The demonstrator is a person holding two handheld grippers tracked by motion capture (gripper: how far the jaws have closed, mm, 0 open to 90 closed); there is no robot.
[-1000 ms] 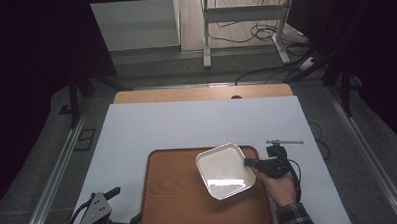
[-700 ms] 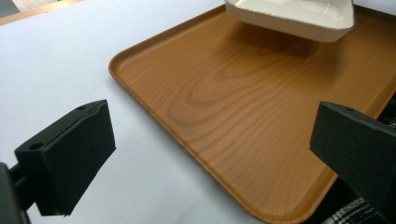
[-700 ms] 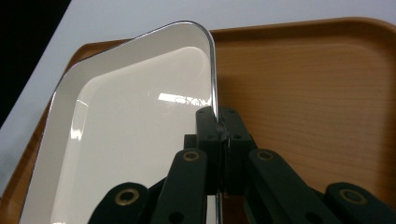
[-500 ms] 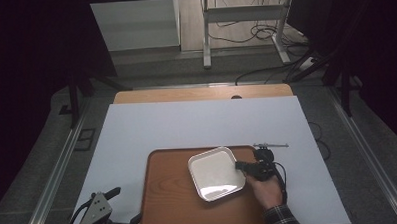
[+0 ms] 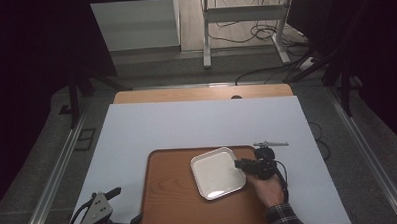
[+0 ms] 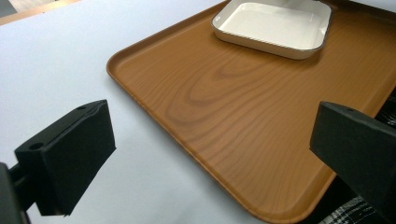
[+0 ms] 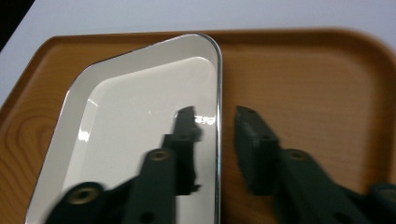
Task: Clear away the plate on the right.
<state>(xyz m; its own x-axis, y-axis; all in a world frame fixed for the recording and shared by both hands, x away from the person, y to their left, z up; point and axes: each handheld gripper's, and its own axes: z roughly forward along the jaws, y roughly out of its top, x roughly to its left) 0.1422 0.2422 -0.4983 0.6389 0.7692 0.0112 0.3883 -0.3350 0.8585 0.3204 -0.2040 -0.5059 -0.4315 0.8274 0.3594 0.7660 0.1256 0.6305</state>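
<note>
The white dish (image 5: 218,173) no longer hangs tilted above the wooden tray (image 5: 169,203); it now lies flat on the tray's right half, a little lower and further left in the high view than a second ago. The right gripper (image 5: 244,165) comes down with it and sits closer to the tray surface. Its jaws, clamped on the dish's right rim before, have just been opening: in the right gripper view the rim runs between the two pads (image 7: 250,140) with a gap on either side.
</note>
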